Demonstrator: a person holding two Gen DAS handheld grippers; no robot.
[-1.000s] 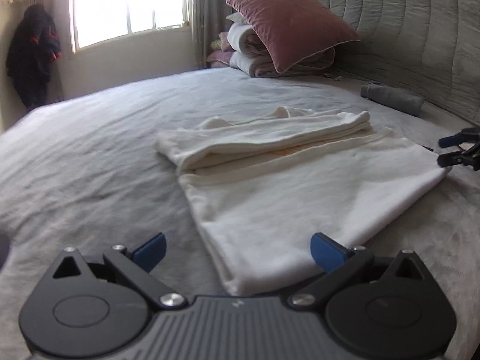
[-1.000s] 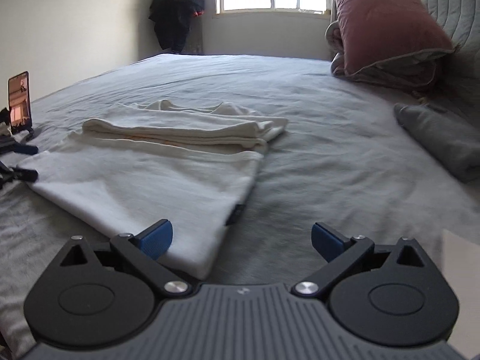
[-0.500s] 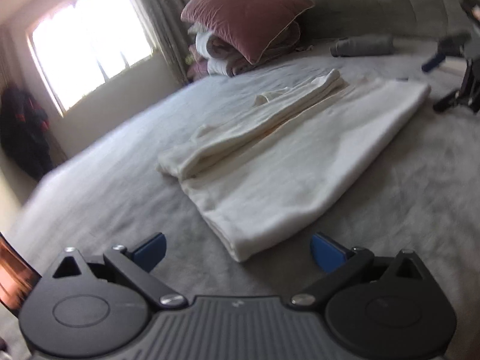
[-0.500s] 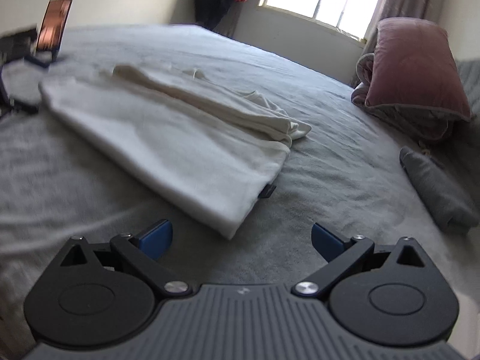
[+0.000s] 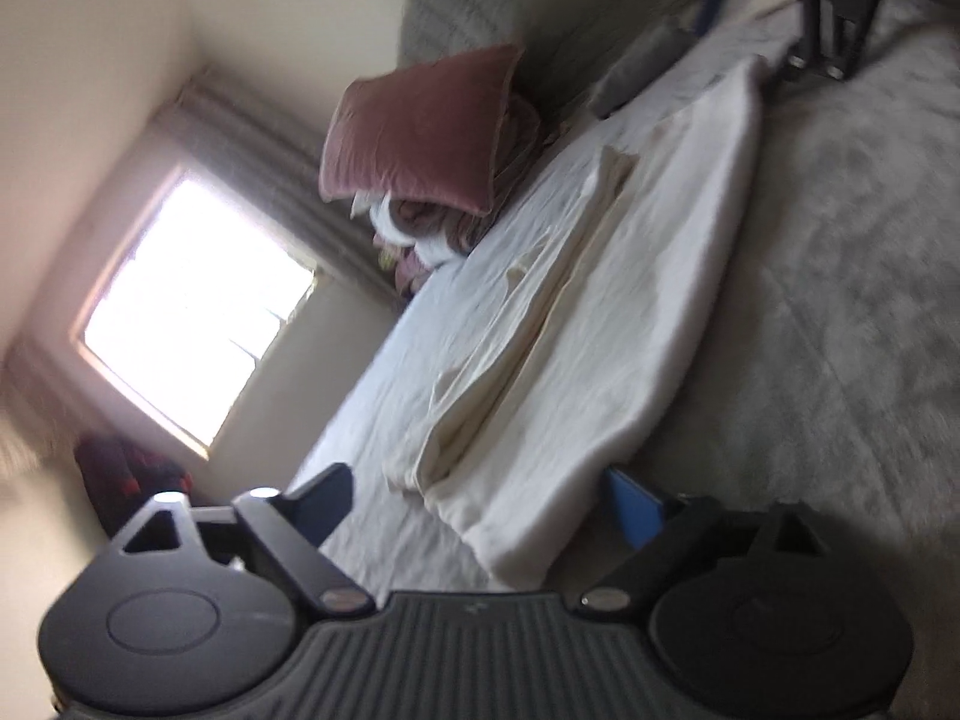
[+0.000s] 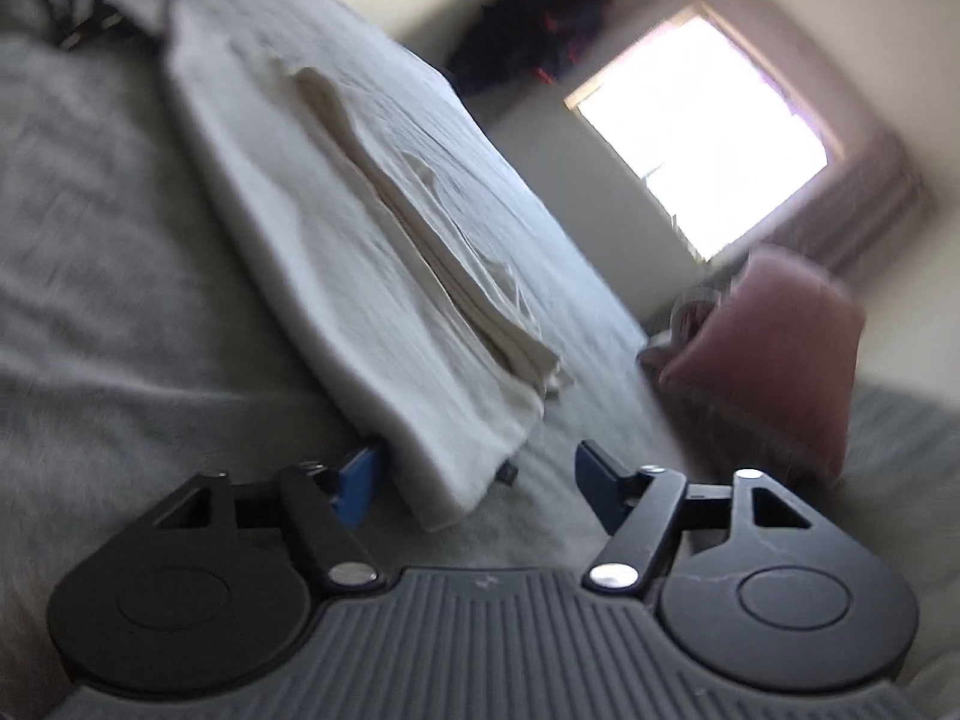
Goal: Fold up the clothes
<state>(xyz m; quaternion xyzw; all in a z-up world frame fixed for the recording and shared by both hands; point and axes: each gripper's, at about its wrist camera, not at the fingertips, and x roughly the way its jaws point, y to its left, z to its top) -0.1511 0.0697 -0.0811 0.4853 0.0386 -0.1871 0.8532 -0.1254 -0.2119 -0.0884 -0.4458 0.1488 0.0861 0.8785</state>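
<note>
The grey bed (image 5: 840, 312) fills the ground ahead of both claws, and both wrist views are rolled steeply and blurred. On it the cream folded garment (image 5: 600, 324) lies flat as a long strip, with a narrower folded layer along its top. In the left wrist view it runs away from the left gripper (image 5: 477, 498) toward the right gripper (image 5: 834, 12) at its far end. The left claw is spread wide, the near corner of the cloth lying between its blue pads (image 5: 633, 507), not pinched. The right gripper (image 6: 477, 474) is likewise spread, the opposite end of the garment (image 6: 336, 228) reaching in between its pads. Beyond the cloth, further from both claws, a maroon pillow (image 5: 420, 126) leans on piled bedding below a bright window (image 5: 192, 306).
</note>
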